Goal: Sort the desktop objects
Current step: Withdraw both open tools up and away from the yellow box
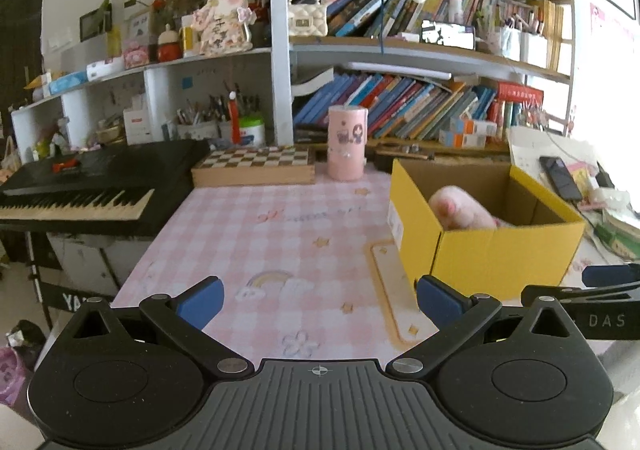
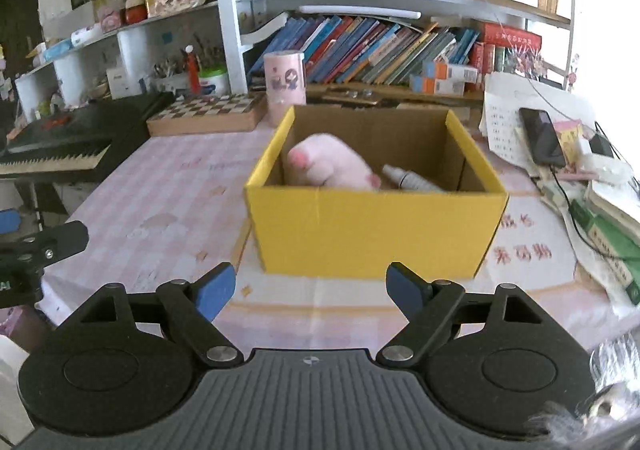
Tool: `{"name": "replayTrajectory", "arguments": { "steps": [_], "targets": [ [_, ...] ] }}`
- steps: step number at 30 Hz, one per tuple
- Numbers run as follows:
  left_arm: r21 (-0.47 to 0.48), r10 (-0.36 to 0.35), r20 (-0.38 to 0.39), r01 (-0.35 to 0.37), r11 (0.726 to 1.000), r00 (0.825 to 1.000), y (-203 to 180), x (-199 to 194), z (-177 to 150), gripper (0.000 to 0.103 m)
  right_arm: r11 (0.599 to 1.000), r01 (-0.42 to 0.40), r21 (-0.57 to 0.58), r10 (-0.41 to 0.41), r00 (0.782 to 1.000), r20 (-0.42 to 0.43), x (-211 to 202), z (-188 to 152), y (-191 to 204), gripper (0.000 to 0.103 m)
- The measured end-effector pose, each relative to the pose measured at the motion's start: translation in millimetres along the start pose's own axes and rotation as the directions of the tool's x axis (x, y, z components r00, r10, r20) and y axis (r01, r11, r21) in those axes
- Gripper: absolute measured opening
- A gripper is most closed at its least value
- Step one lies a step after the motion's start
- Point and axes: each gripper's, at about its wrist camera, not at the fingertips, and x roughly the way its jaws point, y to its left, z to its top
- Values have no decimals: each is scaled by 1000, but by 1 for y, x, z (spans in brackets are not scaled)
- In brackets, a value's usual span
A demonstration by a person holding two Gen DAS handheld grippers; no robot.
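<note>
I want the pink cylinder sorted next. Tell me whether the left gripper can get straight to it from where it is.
Probably yes. The left gripper is open and empty, and bare tablecloth runs from it to the pink cylinder, which stands upright. The yellow box sits off to the right, clear of that line.

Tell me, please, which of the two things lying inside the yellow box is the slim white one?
The white bottle, lying on its side toward the right of the yellow box; the other, the pink plush toy, is round, soft and far bulkier.
</note>
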Motion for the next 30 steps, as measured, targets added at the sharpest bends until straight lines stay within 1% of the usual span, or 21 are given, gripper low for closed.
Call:
{"name": "replayTrajectory", "arguments": {
  "steps": [5,8,13,19,22,30],
  "targets": [
    [-3,5,-18,-5,1000,1000,9,-16,-17,103,999,25,26,-25,1000,-2,-16,-25,15,82],
    [-11,0,-40,0,1000,999,14,-23,-28,103,998,18,55,-17,999,-28,-24,-38,23,82],
    [-18,1,-58,-2,1000,998,20,-34,-39,103,999,25,32,-24,999,-48,-35,-57,39,82],
    [18,24,-65,-23,1000,998,20,-44,-50,103,999,52,16,-51,998,-35,-46,-69,49,84],
    [27,16,-76,-14,1000,997,22,-46,-54,103,998,59,17,-59,997,-42,-49,-72,52,84],
    [54,28,-75,-24,998,997,19,-51,-59,103,997,68,22,-66,996,-52,-54,-79,54,85]
  ]
}}
